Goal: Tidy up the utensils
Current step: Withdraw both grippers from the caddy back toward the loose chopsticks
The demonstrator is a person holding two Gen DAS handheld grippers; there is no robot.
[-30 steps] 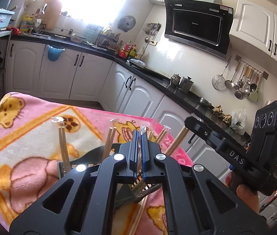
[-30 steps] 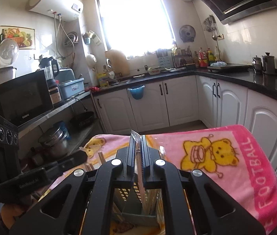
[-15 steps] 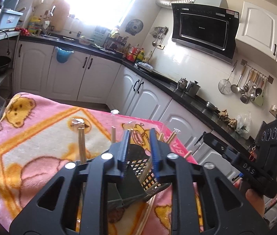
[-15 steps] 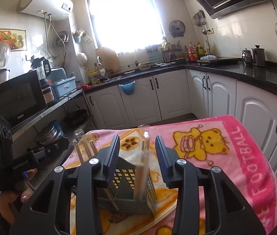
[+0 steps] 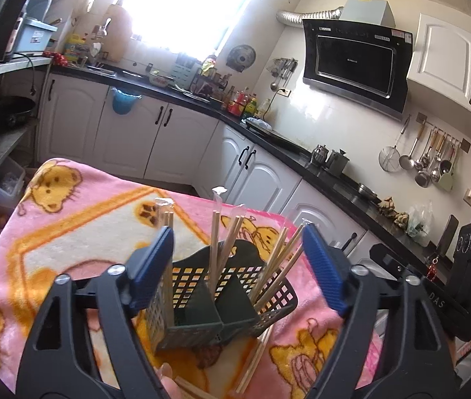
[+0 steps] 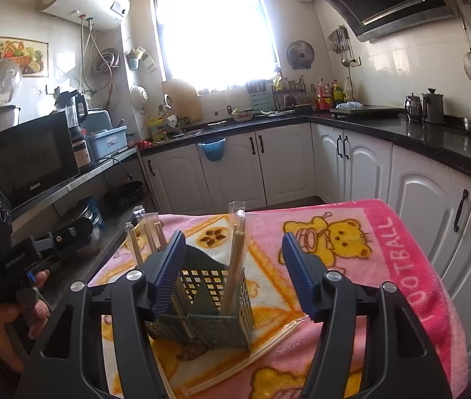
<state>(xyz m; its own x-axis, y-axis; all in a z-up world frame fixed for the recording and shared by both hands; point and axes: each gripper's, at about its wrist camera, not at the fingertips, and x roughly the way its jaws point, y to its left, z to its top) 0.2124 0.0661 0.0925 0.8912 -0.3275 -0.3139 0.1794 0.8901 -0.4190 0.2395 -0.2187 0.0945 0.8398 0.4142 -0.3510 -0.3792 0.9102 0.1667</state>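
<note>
A dark slotted caddy [image 5: 215, 296] stood upright on the pink blanket [image 5: 69, 219] that covered the worktop, and most of the chopsticks [image 5: 225, 242] were already in it, leaning at loose angles in its compartments. Some stood in clear wrappers [image 6: 237, 212] that rose above the rim.

The left gripper [image 5: 237, 266] faced the caddy with its fingers wide and opening; the caddy and sticks showed in the gap beyond them, but the pads pressed on nothing. The right gripper [image 6: 232, 269] was likewise opening, fairly wide, with nothing held; one wrapped pair stood in the caddy straight ahead of it.

The job looked largely done but not finished. A few chopsticks [image 6: 255, 352] lay flat on the blanket just beside the caddy's base, on its near side, some of them seemingly wrapped. A small brown object [image 6: 194, 349] lay against the caddy's foot; what it was could not be told. Judging by this, the loose sticks remained to be picked up and dropped in.
</note>
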